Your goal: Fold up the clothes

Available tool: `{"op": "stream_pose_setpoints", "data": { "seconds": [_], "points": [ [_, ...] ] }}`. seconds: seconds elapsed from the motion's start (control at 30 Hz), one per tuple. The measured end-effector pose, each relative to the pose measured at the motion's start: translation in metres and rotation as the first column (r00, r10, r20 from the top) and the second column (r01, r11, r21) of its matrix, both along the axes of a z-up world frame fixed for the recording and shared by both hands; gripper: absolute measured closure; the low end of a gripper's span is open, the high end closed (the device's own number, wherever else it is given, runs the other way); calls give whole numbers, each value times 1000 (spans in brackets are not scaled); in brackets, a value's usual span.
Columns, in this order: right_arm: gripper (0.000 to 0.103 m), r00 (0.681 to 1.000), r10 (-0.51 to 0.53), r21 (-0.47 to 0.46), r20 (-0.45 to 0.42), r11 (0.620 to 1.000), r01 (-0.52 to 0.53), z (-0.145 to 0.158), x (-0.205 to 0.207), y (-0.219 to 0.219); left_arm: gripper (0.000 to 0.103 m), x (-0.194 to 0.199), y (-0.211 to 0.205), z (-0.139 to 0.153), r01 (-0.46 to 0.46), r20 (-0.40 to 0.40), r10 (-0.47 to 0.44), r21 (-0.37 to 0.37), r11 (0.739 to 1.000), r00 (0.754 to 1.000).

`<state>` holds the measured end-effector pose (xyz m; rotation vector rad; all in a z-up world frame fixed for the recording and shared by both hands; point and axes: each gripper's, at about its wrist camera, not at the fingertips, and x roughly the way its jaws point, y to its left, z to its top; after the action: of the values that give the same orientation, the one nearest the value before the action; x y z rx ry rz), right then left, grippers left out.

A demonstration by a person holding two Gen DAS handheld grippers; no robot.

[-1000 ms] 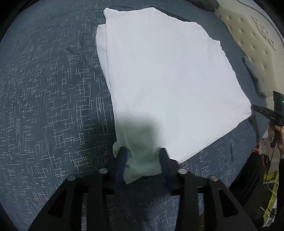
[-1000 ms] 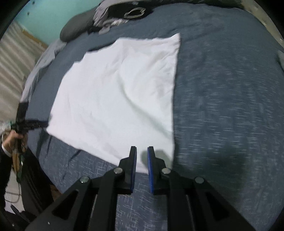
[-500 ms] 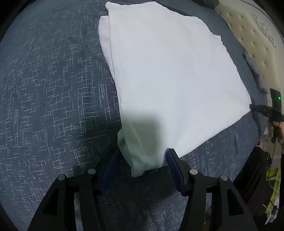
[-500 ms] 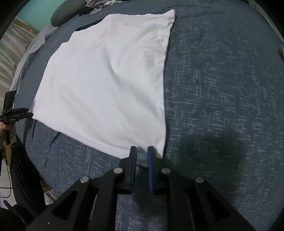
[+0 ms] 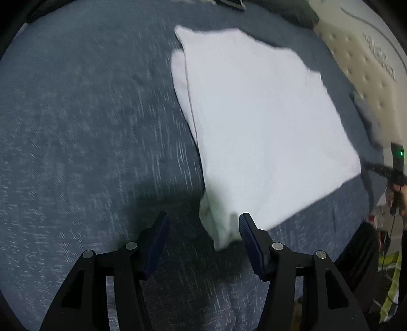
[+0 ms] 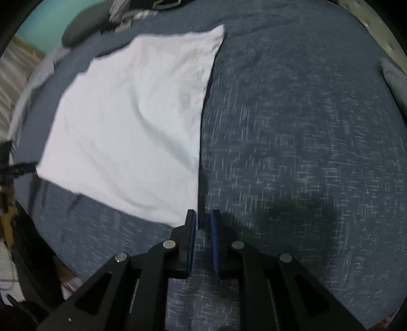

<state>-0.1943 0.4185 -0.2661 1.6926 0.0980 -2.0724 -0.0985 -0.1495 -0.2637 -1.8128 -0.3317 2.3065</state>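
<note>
Nearest in the left wrist view, the left gripper (image 5: pixel 202 233) has its black fingers spread wide, their ribbed blue pads (image 5: pixel 250 242) showing, and nothing is clamped between them; the bunched near corner of the white garment (image 5: pixel 259 132) lies between the tips, close to the right-hand pad, though whether it touches that pad cannot be told. In the right wrist view the right gripper (image 6: pixel 203 225) has its fingers drawn almost together with a narrow gap between the blue pads, sitting right at the garment's (image 6: pixel 132 127) other near corner; whether any cloth is caught in that gap is unclear. The garment is a soft, plain white piece folded into a rough four-sided slab, with a second layer peeking out along its left edge in the left view and gentle ripples across its top. It lies flat on a dark blue-grey bedspread (image 5: pixel 76 127) woven with short pale flecks, which surrounds it on every side. Beyond the garment, to its far right in the left view, stands a cream tufted headboard (image 5: pixel 368 76) with button dimples and a raised scrolling ornament; no lettering on it can be read. Beyond the garment in the right view, a grey pillow (image 6: pixel 84 28) and a heap of crumpled dark clothes (image 6: pixel 142 10) sit at the bedspread's far edge.
</note>
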Motion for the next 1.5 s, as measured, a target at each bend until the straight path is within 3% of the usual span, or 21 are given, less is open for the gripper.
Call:
{"op": "stream_pose_setpoints", "data": {
  "seconds": [0.23,0.47,0.53,0.6,0.93,1.13,1.2,1.27,1.5],
  "points": [
    [92,999,16,-51,-30,999,-18,2,-12,-23,42,-21,8,24,-48,-93,48,5,999,994],
    [91,999,39,68,36,997,-41,-21,-6,-35,37,-44,24,28,-124,-163,134,68,990,977],
    [91,999,30,54,19,998,-31,-14,-5,-29,33,-51,25,24,-137,-173,149,79,987,974],
    [91,1000,23,42,-3,999,-23,-5,-5,-24,21,-58,29,22,-150,-186,162,75,986,969],
    [91,993,-60,-21,-97,998,58,25,-44,-34,10,-85,55,15,-159,-239,165,44,986,957],
    [69,983,-141,-48,-118,990,136,20,-107,-43,10,-100,56,7,-172,-264,176,41,984,948],
    [68,980,-155,-57,-128,987,149,19,-126,-49,9,-103,56,4,-172,-270,175,37,984,947],
    [59,974,-158,-45,-160,987,153,21,-145,-56,9,-105,56,1,-171,-275,174,38,985,946],
    [53,954,-179,-7,-239,983,182,11,-203,-80,6,-109,43,1,-210,-314,213,43,977,925]
  ]
}}
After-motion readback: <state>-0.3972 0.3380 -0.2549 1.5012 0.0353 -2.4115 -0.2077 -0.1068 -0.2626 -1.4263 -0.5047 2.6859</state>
